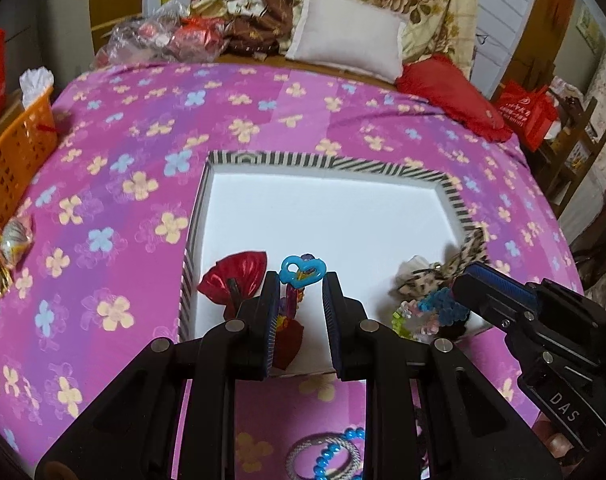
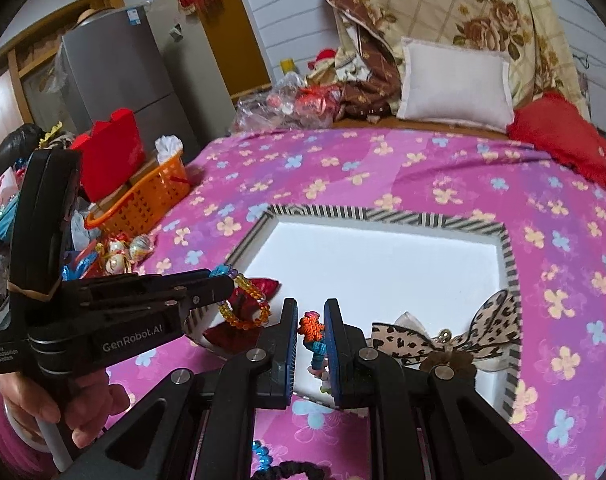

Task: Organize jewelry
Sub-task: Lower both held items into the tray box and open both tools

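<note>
— What do your grippers hold?
— Your left gripper (image 1: 301, 280) clamps a beaded bracelet (image 2: 245, 304), your right gripper (image 2: 310, 332) a knitted ornament (image 2: 313, 330) — both over the near edge of the striped tray (image 1: 327, 162).

A bed (image 1: 263, 128) under a pink flowered sheet (image 2: 423, 176) fills the room; a white pillow (image 1: 347, 36) and floral quilt (image 2: 463, 12) lie against the white panelled wall (image 2: 287, 20), a grey fridge (image 2: 123, 76) beside it.

Pink floral bedsheet (image 1: 123, 184), white tray with black-and-white striped rim (image 1: 327, 162), leopard-print bow (image 2: 443, 340), orange basket (image 2: 151, 196)
</note>
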`<act>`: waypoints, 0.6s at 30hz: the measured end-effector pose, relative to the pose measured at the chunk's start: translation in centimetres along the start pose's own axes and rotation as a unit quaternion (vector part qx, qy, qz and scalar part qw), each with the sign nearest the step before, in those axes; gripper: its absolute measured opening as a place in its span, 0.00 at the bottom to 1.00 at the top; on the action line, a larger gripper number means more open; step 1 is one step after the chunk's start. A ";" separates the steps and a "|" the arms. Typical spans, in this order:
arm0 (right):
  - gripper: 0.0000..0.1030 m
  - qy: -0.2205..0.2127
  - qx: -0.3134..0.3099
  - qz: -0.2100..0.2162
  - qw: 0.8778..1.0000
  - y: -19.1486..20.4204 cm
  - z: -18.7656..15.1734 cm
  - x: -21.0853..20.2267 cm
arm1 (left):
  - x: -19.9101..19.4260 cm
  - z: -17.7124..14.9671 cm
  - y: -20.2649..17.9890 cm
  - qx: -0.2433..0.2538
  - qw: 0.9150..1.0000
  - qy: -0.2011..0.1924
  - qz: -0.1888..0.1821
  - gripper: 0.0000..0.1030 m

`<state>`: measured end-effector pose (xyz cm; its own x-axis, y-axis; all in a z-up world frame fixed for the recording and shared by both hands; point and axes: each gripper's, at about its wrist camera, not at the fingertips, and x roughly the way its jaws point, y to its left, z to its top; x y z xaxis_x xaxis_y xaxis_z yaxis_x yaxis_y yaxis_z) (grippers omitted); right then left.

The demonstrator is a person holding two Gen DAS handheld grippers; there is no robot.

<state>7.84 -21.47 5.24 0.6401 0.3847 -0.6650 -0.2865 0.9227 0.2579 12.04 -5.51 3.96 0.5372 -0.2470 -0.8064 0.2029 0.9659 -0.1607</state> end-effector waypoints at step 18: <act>0.12 0.061 0.044 -0.066 0.995 -5.3 -3.0 5.3 | 5.5 -2.1 2.9 -0.032 0.997 0.057 0.036 0.20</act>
<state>10.59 -24.40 -1.76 0.5756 0.2583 -0.7759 -0.1384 0.9659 0.2189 13.85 -3.93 -2.18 0.4518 -0.1708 -0.8756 0.1132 0.9845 -0.1336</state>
